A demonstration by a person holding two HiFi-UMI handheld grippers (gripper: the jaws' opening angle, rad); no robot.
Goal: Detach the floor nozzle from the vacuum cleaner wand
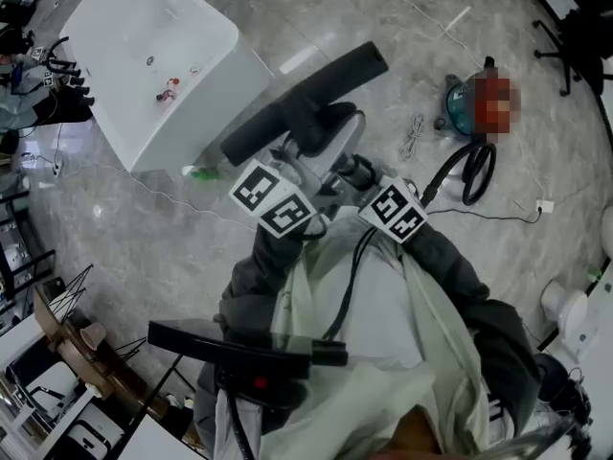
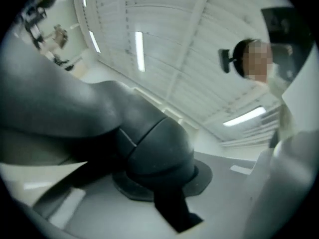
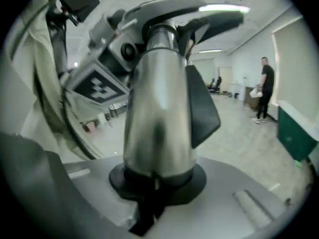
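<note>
While the person looks steeply down, the floor nozzle [image 1: 308,99] shows as a dark bar held up just beyond the two marker cubes, with grey stone floor behind it. The left gripper [image 1: 305,151] is clamped on the nozzle's rounded dark neck [image 2: 154,148], which fills the left gripper view between the jaws. The right gripper [image 1: 352,172] is pinching the shiny metal wand [image 3: 158,113], with its jaws pressed on either side of the tube, seemingly close to the joint. So there's a grip on each side of the connection, just what a pull-apart wants. A dark tab [image 3: 202,108] sits on the wand's side. It looks like the release catch, and if so it probably needs pressing before anything slides. The sensible move is to hold the wand steady with the right and draw the nozzle straight off along the tube's line with the left, no levering sideways. Smooth metal could slip in the pads, so a firm squeeze matters.
</note>
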